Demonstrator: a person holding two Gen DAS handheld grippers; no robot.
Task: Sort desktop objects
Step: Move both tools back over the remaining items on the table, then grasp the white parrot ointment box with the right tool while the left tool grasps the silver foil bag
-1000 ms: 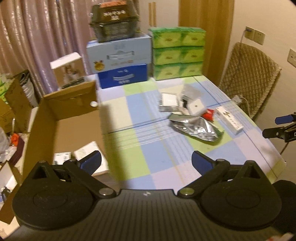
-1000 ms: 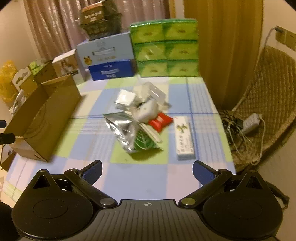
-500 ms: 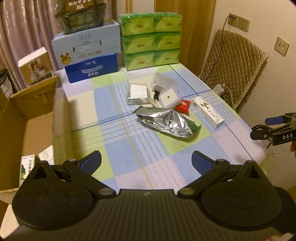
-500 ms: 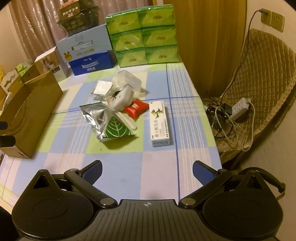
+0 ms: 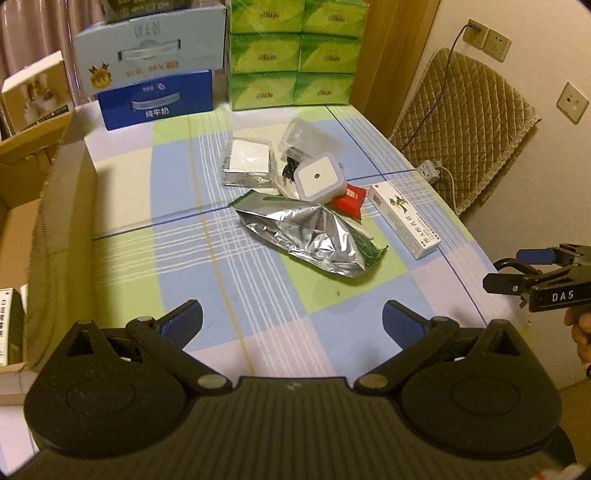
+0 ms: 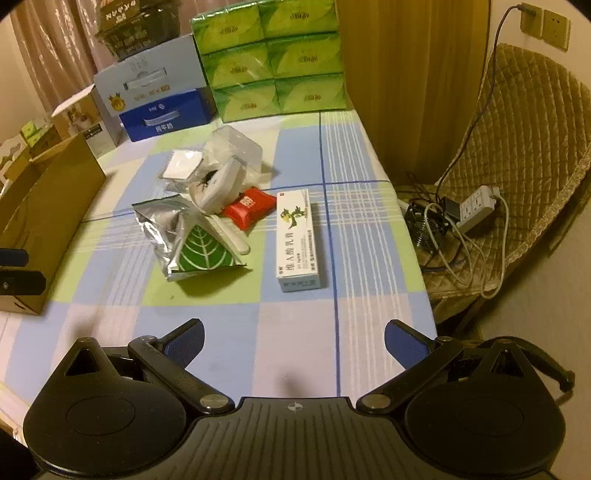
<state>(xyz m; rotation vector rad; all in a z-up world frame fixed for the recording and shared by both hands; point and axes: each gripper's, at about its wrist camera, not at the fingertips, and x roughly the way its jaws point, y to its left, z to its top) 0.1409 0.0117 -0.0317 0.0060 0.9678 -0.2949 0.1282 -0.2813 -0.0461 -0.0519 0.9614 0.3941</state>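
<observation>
Right wrist | crumpled silver foil bag (image 6: pixel 184 236), green leaf print | left tool (image 5: pixel 291 325), right tool (image 6: pixel 293 341) both released, empty

Counting by kind, centre and upper part of both frames.
Showing one foil pouch (image 5: pixel 314 236), one white medicine box (image 5: pixel 404 220), one red packet (image 5: pixel 349 197), one white square device (image 5: pixel 319 179), one clear plastic case (image 5: pixel 308 136), one flat wrapped white pack (image 5: pixel 249 162), six green tissue packs (image 5: pixel 295 51), two stacked milk cartons (image 5: pixel 155 74), one cardboard box (image 6: pixel 44 206), two wall sockets (image 5: pixel 487 35).
</observation>
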